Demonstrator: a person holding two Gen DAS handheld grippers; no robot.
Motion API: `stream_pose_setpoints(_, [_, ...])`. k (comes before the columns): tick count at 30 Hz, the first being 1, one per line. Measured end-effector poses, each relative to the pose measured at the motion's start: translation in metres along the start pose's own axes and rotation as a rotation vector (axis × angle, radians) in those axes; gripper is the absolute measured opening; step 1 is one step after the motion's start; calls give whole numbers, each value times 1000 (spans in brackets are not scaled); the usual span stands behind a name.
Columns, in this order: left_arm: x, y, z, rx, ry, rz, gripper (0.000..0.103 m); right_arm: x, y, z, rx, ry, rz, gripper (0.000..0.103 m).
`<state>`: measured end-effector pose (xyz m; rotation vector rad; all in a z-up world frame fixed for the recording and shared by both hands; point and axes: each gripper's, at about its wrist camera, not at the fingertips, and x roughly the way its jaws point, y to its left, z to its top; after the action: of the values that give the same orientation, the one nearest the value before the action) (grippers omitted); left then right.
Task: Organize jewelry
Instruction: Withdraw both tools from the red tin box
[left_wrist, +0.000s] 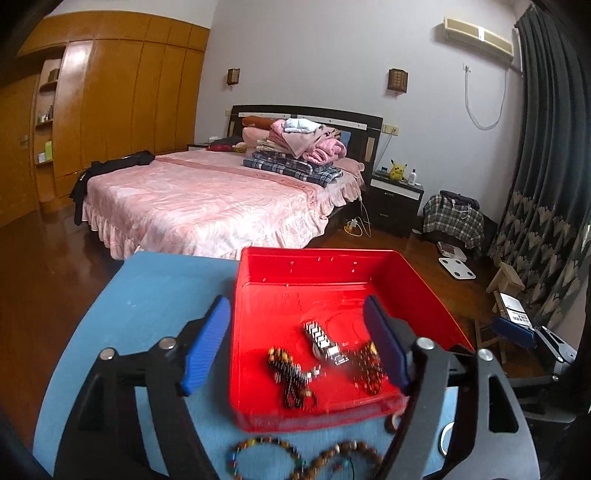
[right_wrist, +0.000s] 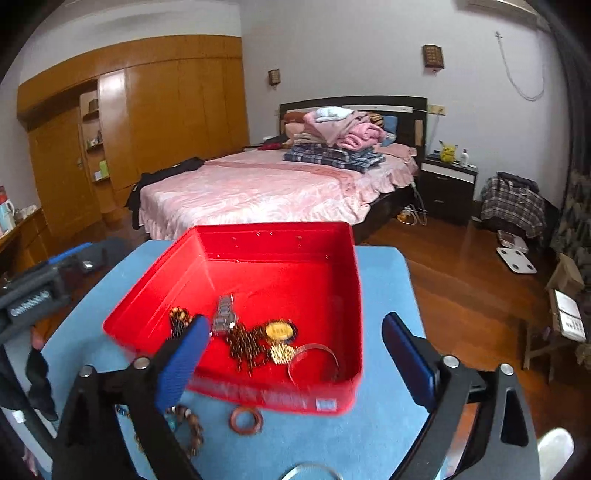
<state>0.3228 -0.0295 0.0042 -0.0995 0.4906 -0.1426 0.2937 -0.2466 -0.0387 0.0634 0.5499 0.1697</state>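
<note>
A red tray sits on the blue table. In it lie a silver watch, dark beaded strands, gold pieces and a clear bangle. Before the tray lie beaded bracelets and a brown ring. My left gripper is open above the tray's near part. My right gripper is open over the tray's near right corner. Both are empty.
A pink bed stands beyond the table, with a wooden wardrobe at the left and a nightstand at the right. A small stool and a scale are on the wooden floor at the right.
</note>
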Motion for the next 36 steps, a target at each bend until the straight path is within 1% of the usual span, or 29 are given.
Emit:
stream_pose_setpoints(5, [-26, -3, -21, 13, 11, 8, 79, -17, -7, -23, 56, 28, 6, 95])
stream_pose_setpoints(8, [-35, -6, -38, 19, 42, 9, 80, -26, -11, -36, 76, 43, -4, 95])
stream_pose_setpoints(16, [-41, -10, -73, 20, 118, 11, 80, -38, -24, -60, 120, 79, -33, 95])
stream_pose_setpoints(22, [-40, -18, -97, 29, 172, -1, 80, -44, -25, -76, 139, 96, -44, 95])
stream_pose_setpoints(26, [-39, -24, -107, 35, 196, -10, 79, -46, -26, -83, 139, 105, -51, 95])
stream_pose_setpoints(31, [-38, -32, -114, 38, 206, -9, 79, -47, -31, -89, 146, 112, -56, 95])
stream_pose_setpoints(36, [-34, -38, -115, 40, 213, -13, 75, -47, -34, -91, 147, 113, -66, 95])
